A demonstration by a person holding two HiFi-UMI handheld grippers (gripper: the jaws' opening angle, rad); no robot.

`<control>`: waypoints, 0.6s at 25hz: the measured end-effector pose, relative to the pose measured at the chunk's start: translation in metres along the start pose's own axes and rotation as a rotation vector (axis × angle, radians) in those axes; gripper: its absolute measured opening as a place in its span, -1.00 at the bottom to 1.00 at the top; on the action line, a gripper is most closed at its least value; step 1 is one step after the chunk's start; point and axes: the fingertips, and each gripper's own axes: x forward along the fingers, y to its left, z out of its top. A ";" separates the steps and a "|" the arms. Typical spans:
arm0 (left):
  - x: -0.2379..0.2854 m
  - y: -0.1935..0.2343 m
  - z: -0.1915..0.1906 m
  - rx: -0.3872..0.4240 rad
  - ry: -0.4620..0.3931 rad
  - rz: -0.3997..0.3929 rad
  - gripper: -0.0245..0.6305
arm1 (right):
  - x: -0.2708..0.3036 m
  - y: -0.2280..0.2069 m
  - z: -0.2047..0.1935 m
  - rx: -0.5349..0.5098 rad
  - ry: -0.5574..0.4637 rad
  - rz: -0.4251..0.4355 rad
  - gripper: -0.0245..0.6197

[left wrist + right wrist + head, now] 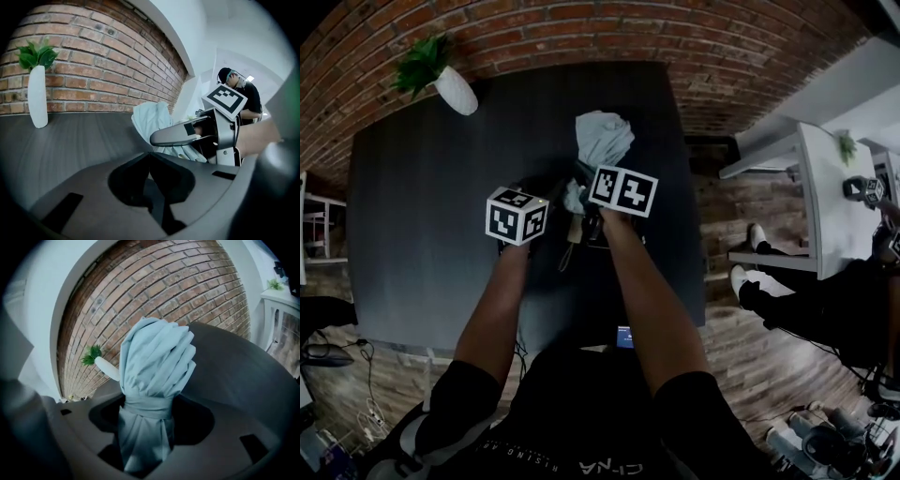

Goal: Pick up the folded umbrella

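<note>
Your right claw [145,420] is closed on the folded umbrella [602,139]. In the right gripper view the pale blue-grey bundle runs straight up between the jaws, with its strap [145,406] cinched round it just above them and the bunched fabric swelling out beyond. In the left gripper view one grey finger [180,133] of that claw lies across the umbrella's cloth. From your head view the umbrella sits over the middle of the dark desk [422,234], with its fabric end pointing away from you toward the brick wall [581,28] and a brownish handle [576,228] on your side of the claw. No view shows whether the fabric end touches the desk. Your left claw [151,161] is just beside the right one, on its left, with its jaws together and nothing between them; it does not touch the umbrella. A white vase [457,92] holding a green plant [422,61] stands at the far left corner of the desk, well apart from both claws. Another person [806,300] sits off to your right beside a white table [825,197].
</note>
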 end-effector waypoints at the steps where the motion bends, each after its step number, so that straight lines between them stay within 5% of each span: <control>1: -0.003 -0.005 0.006 0.009 -0.019 -0.001 -0.91 | -0.007 0.005 0.006 -0.018 -0.017 0.030 0.01; 15: -0.086 -0.121 0.067 0.078 -0.376 -0.134 -0.91 | -0.160 0.078 0.049 -0.328 -0.231 0.392 0.01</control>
